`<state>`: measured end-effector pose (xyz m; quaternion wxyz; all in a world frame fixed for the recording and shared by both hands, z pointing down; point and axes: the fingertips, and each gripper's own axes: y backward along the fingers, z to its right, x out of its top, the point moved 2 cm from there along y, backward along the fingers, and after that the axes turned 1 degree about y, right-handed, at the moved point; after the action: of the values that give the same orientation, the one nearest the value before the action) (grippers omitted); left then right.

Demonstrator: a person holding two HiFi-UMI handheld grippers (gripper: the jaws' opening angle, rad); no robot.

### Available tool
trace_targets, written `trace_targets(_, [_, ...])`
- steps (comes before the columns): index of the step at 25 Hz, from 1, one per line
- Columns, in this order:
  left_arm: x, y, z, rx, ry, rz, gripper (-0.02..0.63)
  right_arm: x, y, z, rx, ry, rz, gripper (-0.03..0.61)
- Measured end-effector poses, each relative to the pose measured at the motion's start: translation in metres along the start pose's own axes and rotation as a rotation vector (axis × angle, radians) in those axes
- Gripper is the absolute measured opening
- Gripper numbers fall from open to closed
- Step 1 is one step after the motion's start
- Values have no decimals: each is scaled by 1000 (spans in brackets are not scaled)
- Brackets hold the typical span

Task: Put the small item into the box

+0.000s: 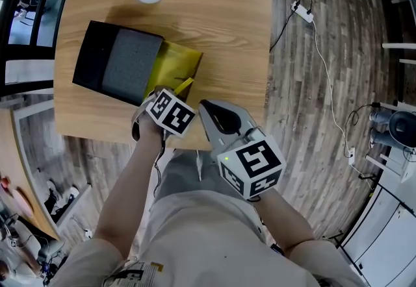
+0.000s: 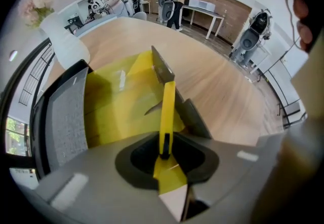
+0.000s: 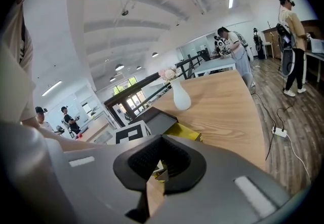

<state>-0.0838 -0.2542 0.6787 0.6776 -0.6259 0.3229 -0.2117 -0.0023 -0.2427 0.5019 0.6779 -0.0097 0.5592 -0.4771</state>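
Two grippers worked the bench (image 1: 214, 19): my left gripper (image 2: 164, 151) pinched the yellow strip (image 2: 167, 111) upright over the yellow box (image 1: 177, 63); my right gripper (image 1: 208, 110) was closed, empty. A tilted release risked the strip landing outside.

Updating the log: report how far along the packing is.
Done: the yellow box lies open, with the black foam-lined lid beside it. In hand: the left gripper pinches the small yellow item over the box. Left: lower it in and release.

No text, brand or number could be read anywhere; only wordless square markers (image 1: 253, 161) were seen
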Motion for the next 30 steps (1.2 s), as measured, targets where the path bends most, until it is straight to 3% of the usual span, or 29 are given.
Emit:
trace_targets(6, [2,-2,-3,8,40,1,71,-5,5,-1,1,4,-3,0])
trace_targets(15, [3,-1,-1,-2,28,13,72,-11,13,-1,-5,13,-8,0])
trace_targets(18, [5,3,-1,15,42,43,80,-13,16,-2,-7,16,-11,0])
trace_targets(21, [6,7,-2,20,59,65,127,-15,20,-3,-12,21,-12,0])
trace_targets(30, [11,59,-8,69,74,180,118,-8,39,-7,-31,38,20,0])
